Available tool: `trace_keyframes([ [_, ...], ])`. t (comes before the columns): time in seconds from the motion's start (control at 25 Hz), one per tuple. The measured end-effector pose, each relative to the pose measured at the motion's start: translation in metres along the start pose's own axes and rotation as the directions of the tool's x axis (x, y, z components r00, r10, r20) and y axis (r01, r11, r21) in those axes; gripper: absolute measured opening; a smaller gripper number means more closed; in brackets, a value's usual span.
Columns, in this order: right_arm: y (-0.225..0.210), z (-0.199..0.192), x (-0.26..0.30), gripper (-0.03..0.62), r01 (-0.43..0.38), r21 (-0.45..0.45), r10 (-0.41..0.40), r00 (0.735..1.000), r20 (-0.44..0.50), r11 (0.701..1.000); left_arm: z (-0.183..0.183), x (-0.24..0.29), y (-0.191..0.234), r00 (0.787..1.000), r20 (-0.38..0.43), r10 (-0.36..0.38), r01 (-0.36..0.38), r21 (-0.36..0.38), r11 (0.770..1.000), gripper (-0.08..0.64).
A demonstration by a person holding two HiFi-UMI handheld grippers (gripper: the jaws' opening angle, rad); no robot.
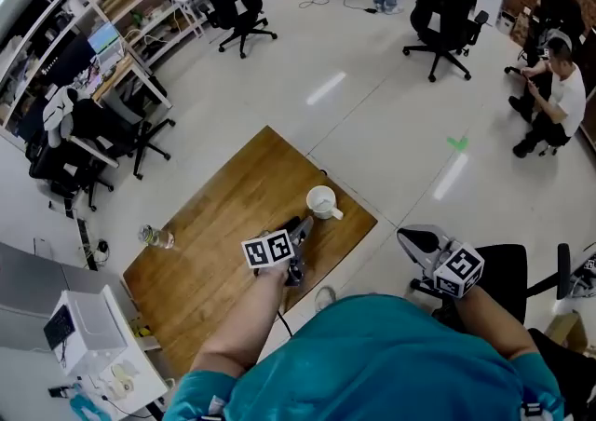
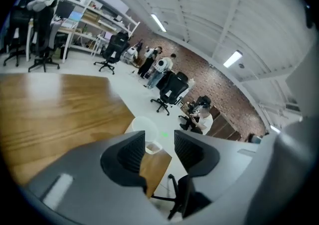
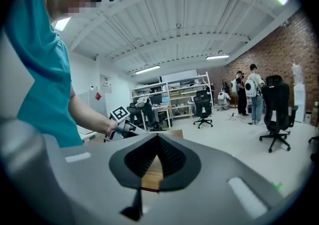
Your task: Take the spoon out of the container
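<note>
Container: white cup [image 1: 321,202] stood upright on table [image 1: 214,261], far right corner; contents not visible, spoon couldn't be made out.
L tool [image 2: 159,144]: jaws partly apart, nothing btwn them; over table, just near side of cup.
R tool [image 3: 158,144]: jaws closed together, empty; off table, to right.
Other: bottle [image 1: 155,237] at table's left edge.

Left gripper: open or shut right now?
Open. The left gripper shows its jaws apart in its own view, nothing between them; the white cup and table show through the gap.
</note>
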State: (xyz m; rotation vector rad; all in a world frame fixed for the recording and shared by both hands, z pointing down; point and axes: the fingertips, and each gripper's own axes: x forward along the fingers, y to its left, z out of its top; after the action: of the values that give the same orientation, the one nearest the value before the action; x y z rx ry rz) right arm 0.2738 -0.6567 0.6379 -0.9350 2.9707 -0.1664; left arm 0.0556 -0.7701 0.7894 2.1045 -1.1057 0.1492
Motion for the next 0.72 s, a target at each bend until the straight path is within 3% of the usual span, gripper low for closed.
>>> trace_keyframes([
  [0.16, -0.015, 0.009, 0.029, 0.002, 0.067, 0.026, -0.066, 0.997, -0.038, 0.997, 0.013, 0.032, 0.059, 0.996, -0.083, -0.023, 0.003, -0.231, 0.973, 0.258],
  [0.32, -0.033, 0.018, 0.06, 0.002, 0.103, 0.046, -0.1, 0.993, -0.065, 0.994, 0.026, 0.064, 0.084, 0.989, -0.145, -0.035, -0.011, -0.307, 0.952, 0.281],
  [0.48, -0.033, 0.017, 0.08, 0.002, 0.117, 0.043, -0.113, 0.99, -0.08, 0.992, 0.023, 0.081, 0.103, 0.982, -0.186, -0.024, -0.041, -0.335, 0.941, 0.266],
  [0.72, -0.043, 0.015, 0.082, 0.002, 0.133, 0.053, -0.127, 0.988, -0.092, 0.99, 0.019, 0.089, 0.108, 0.968, -0.249, 0.029, -0.101, -0.28, 0.955, 0.118],
])
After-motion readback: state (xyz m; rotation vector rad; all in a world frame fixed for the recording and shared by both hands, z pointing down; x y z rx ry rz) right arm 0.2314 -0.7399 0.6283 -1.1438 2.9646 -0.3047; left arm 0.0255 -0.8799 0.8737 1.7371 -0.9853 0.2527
